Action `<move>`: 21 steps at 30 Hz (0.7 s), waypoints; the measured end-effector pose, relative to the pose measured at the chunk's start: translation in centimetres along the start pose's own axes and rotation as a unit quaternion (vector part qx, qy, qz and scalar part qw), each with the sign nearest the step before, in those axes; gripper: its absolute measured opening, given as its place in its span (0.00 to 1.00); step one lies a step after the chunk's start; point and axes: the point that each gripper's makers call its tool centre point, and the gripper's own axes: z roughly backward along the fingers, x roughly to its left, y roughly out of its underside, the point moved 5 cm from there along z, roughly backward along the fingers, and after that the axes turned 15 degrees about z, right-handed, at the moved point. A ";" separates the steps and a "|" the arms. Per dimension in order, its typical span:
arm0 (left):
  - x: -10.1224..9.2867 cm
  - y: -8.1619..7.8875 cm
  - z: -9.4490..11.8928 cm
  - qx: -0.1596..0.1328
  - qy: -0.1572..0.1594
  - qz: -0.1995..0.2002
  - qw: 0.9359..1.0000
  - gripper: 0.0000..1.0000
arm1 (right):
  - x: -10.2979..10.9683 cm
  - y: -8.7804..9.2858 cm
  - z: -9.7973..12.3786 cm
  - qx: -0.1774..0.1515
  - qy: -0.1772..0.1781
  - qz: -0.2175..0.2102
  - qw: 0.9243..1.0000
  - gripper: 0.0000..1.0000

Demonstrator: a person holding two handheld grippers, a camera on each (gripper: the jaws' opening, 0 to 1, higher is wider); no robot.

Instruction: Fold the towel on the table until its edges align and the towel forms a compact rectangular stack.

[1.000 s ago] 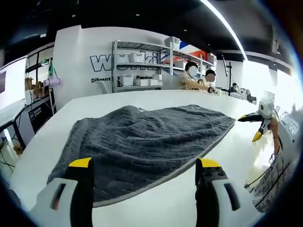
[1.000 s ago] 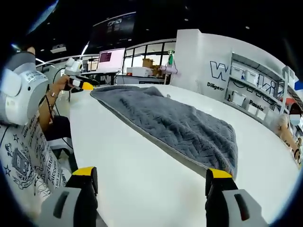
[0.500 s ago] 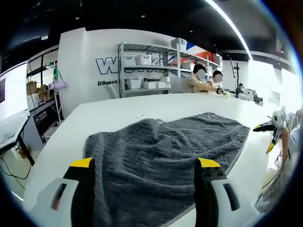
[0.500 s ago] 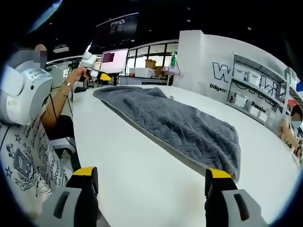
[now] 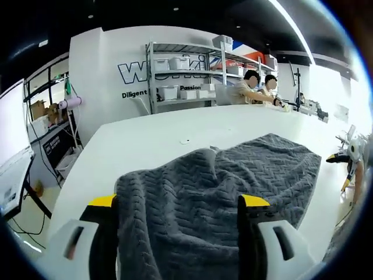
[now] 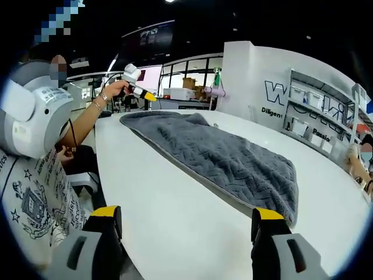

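Left gripper view: left hand-held gripper (image 5: 178, 204) spread wide, jaws empty, hovering over the near end of the grey towel (image 5: 227, 192). Towel lying unfolded on the white surface (image 5: 145, 146), rumpled into a ridge beyond the yellow jaw tips, far end reaching toward the right hand-held gripper (image 5: 344, 166), seen small past the towel's far corner.

Right gripper view: right hand-held gripper (image 6: 183, 219) likewise spread and empty, held over bare surface (image 6: 175, 198) short of the towel (image 6: 221, 157), nearest its right-hand corner. At the towel's far end, left hand-held gripper (image 6: 140, 87) raised in the person's hand (image 6: 116, 88).

Thick, woven in a chevron pattern, hemmed at the border: likely soft and limp, somewhat heavy, apt to sag and drag rather than slide. Best pinched at the hemmed corners of one short end, one corner per jaw pair, then carried over to the opposite edge.

Beyond the towel, wall lettering (image 5: 145, 73) behind shelving (image 5: 192, 76), partly hidden: "W…", "Diligent", "Passion".
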 end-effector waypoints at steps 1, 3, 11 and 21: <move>0.2 -0.3 -0.3 0.001 -0.001 0.000 1.000 0.88 | 0.0 0.0 0.0 0.000 0.001 -0.001 1.000 0.96; 0.8 -0.7 -1.0 0.003 -0.009 0.004 1.000 0.87 | 0.0 0.0 0.1 0.001 0.003 -0.002 1.000 0.96; 4.5 -1.9 -4.1 -0.011 -0.077 0.032 0.996 0.80 | 0.2 0.2 0.3 0.006 0.007 -0.005 1.000 0.96; 8.9 -2.0 -7.2 -0.026 -0.167 0.066 0.983 0.70 | 0.5 0.5 0.5 0.012 0.008 -0.011 1.000 0.95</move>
